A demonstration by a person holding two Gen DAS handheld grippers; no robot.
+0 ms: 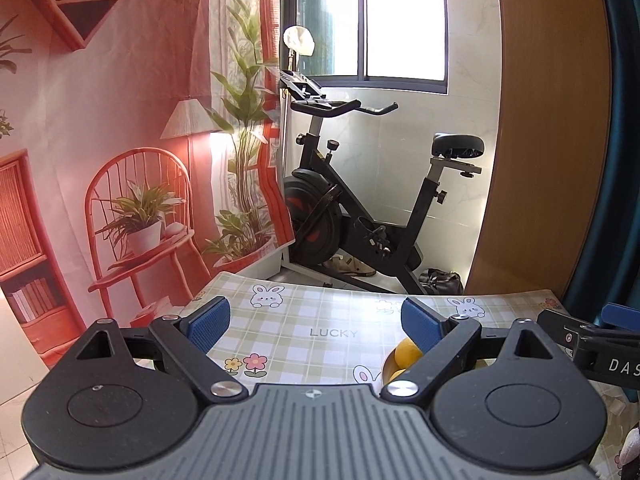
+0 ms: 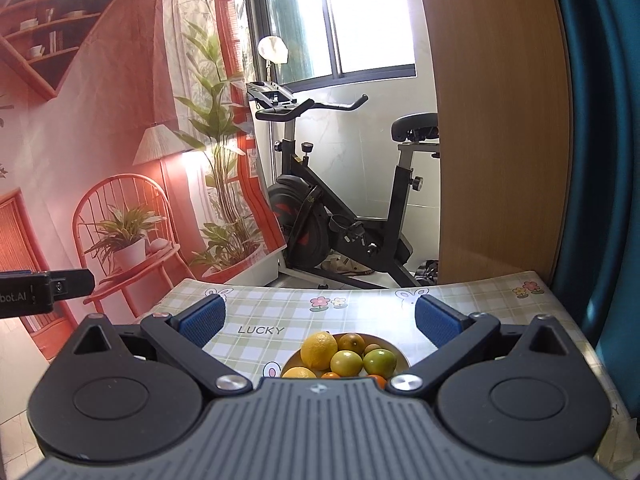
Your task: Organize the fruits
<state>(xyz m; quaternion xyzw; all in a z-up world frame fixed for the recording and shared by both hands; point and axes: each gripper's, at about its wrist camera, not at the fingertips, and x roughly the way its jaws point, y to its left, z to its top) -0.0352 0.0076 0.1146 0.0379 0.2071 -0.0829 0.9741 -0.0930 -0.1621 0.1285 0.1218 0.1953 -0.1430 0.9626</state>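
Observation:
A gold bowl (image 2: 401, 356) sits on the checked tablecloth (image 2: 280, 320) and holds several fruits: a yellow lemon (image 2: 319, 350), a yellow-green fruit (image 2: 346, 362), a green fruit (image 2: 379, 362), a brownish-orange one (image 2: 351, 343) and small oranges at the near rim. My right gripper (image 2: 318, 320) is open and empty, above and just behind the bowl. My left gripper (image 1: 316, 326) is open and empty, left of the bowl (image 1: 386, 368); a yellow fruit (image 1: 407, 354) peeks out beside its right finger. The right gripper's tip (image 1: 592, 340) shows at the right edge of the left wrist view.
The table's far edge (image 2: 320, 289) faces an exercise bike (image 2: 340, 208) under a window. A printed backdrop (image 2: 100, 140) hangs on the left. A wooden panel (image 2: 500, 120) and teal curtain (image 2: 600, 160) stand on the right. The left gripper's tip (image 2: 44, 290) shows at the left.

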